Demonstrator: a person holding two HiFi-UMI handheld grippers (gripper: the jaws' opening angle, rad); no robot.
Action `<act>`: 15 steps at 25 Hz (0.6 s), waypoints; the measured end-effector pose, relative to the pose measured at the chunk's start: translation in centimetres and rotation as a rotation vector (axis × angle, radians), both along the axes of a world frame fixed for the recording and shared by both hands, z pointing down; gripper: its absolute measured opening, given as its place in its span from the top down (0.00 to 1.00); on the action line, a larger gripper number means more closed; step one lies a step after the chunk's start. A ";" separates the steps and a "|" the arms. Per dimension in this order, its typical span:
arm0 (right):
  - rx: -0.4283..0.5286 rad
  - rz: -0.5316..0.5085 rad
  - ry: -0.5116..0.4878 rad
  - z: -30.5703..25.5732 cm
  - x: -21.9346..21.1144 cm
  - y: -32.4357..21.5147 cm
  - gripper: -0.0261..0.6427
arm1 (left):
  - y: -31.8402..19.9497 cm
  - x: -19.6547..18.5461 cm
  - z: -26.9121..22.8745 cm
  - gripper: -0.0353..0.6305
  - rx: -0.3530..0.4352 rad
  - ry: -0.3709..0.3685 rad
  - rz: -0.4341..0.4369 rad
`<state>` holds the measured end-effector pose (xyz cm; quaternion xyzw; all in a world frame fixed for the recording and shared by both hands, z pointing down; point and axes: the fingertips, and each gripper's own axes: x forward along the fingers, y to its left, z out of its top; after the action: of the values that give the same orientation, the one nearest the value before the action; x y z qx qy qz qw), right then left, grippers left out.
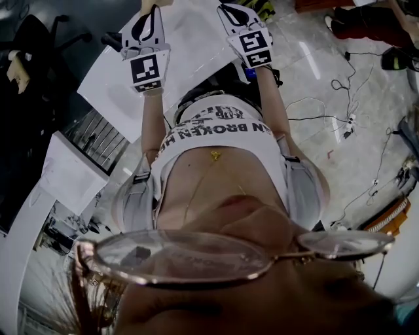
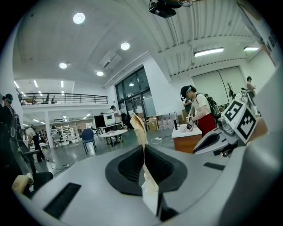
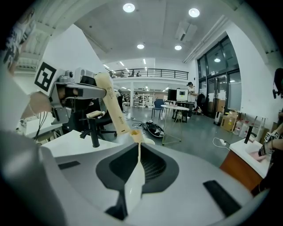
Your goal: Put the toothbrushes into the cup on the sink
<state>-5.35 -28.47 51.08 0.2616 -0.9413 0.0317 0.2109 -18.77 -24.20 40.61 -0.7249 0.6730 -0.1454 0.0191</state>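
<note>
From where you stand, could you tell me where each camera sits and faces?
Head view: on the head, steeply down; torso, arms, left gripper, right gripper.
Left gripper view: on that gripper, along jaws shut on tan toothbrush, toward hall.
Right gripper view: likewise, jaws shut on cream toothbrush, toward sink.
Shared: each shows the other gripper.

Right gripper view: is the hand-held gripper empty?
No, the right hand-held gripper is shut on a cream toothbrush that sticks out past its jaws.
</note>
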 end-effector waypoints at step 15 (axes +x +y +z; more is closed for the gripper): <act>-0.033 0.081 0.026 1.3 3.4 0.1 0.91 | -5.7 1.3 2.3 0.92 0.001 -0.073 0.072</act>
<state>-1.96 -28.38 52.41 0.2963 -0.9265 0.0521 0.2260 -17.48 -29.88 42.90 -0.7429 0.6454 -0.1706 0.0493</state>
